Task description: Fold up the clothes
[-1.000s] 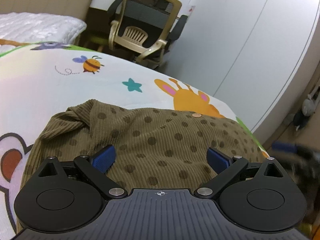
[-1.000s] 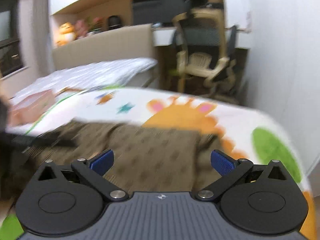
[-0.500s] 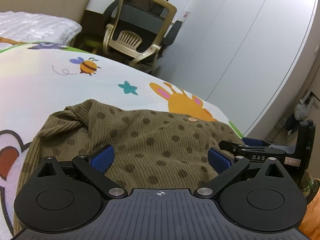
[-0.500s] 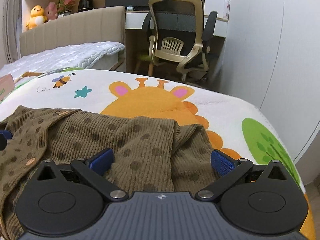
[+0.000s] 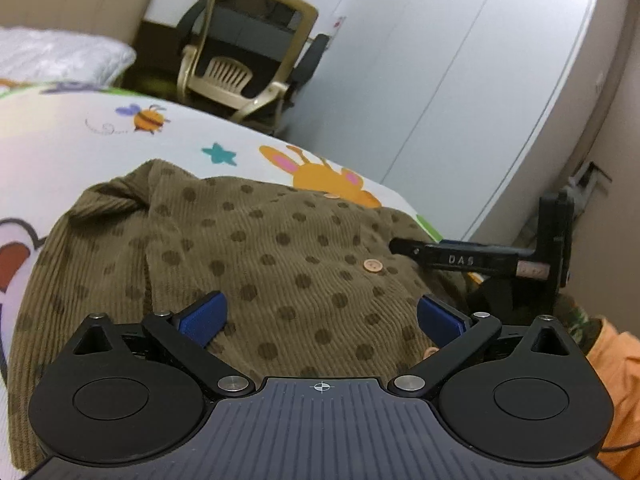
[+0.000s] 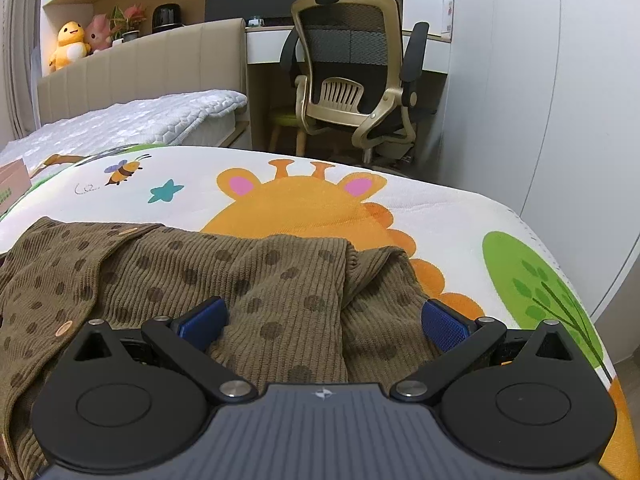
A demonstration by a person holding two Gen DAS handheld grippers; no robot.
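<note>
A brown corduroy garment (image 5: pixel 256 248) with dark dots and pale buttons lies crumpled on a cartoon-print bed sheet (image 5: pixel 60 148). My left gripper (image 5: pixel 320 316) is open and empty, low over the garment's near part. The right gripper's black finger (image 5: pixel 460 258) shows from the side at the garment's right edge in the left wrist view. In the right wrist view the same garment (image 6: pixel 256 276) lies with a folded-over sleeve at its right. My right gripper (image 6: pixel 324 320) is open and empty just above that cloth.
The sheet (image 6: pixel 312 208) has a giraffe, bee and star print. A gold-framed office chair (image 6: pixel 352 76) and a desk stand beyond the bed's far edge. A second bed (image 6: pixel 120 120) lies far left. A white wardrobe wall (image 5: pixel 460 80) stands at the right.
The right gripper swung in from the right and settled over the garment's right side. My left gripper drew closer and a little lower over the garment. Both stayed open.
</note>
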